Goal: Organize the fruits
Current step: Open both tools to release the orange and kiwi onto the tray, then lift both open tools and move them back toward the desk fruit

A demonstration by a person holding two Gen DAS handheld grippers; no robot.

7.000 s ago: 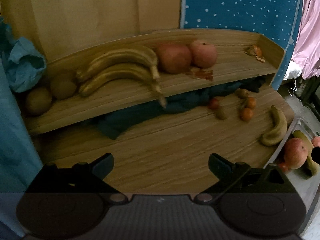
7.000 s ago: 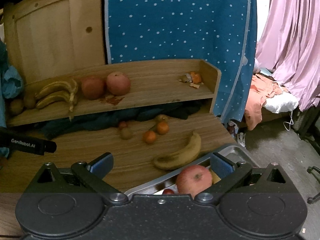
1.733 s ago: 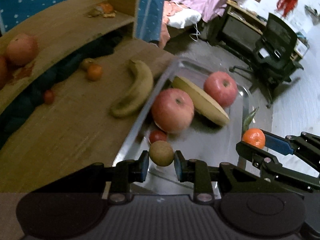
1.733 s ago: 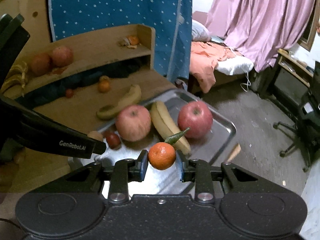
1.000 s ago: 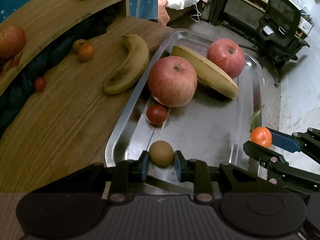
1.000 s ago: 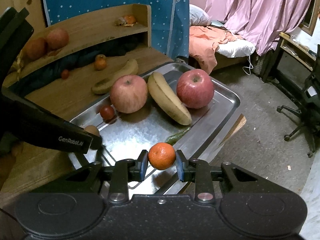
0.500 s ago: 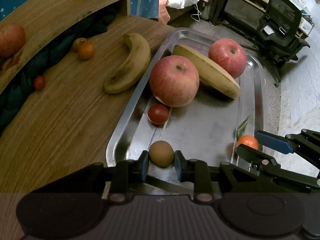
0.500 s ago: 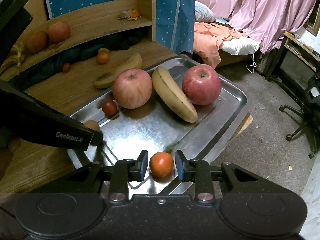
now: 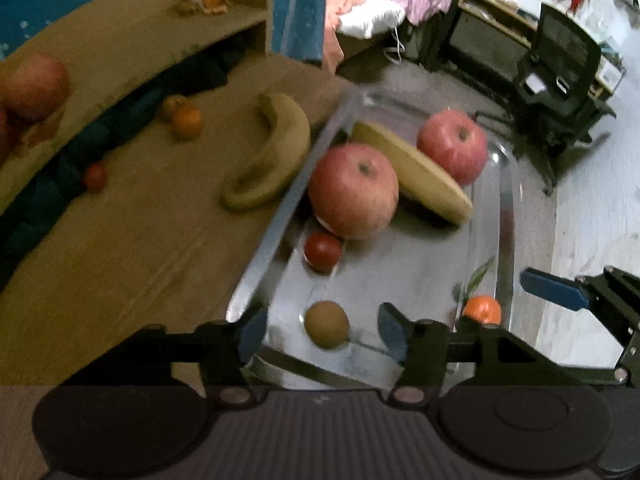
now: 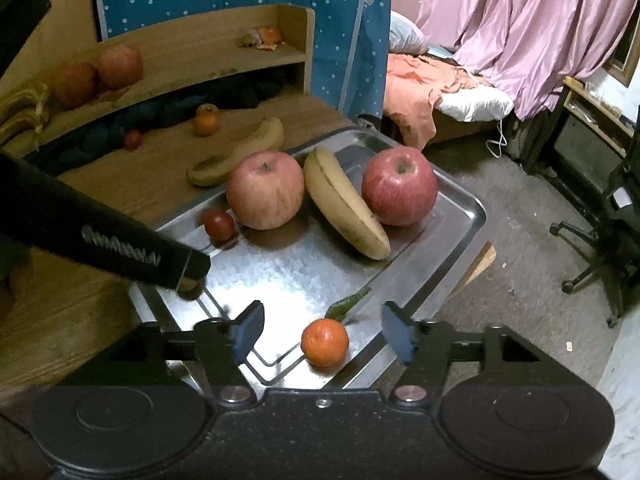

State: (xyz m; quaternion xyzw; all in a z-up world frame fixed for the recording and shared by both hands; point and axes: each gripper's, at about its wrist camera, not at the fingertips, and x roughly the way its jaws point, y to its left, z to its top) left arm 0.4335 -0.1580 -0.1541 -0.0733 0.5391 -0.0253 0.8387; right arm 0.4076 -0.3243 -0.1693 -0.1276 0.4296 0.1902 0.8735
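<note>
1. left gripper (image 9: 320,326): jaws spread wide, holding nothing; brown fruit (image 9: 326,324) lies between them on the tray (image 9: 506,216).
2. right gripper (image 10: 322,332): jaws wide apart, empty; tangerine (image 10: 324,342) sits between them at the tray's near rim.
3. loose banana (image 10: 240,152) lies lengthwise on the wooden table (image 10: 132,176), nearer the left gripper.

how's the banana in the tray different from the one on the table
The banana in the tray is paler yellow and nearly straight, wedged between two apples. The banana on the table is duller, greenish-brown and clearly curved, lying alone beside the tray's rim. Both are unpeeled and lie flat.
</note>
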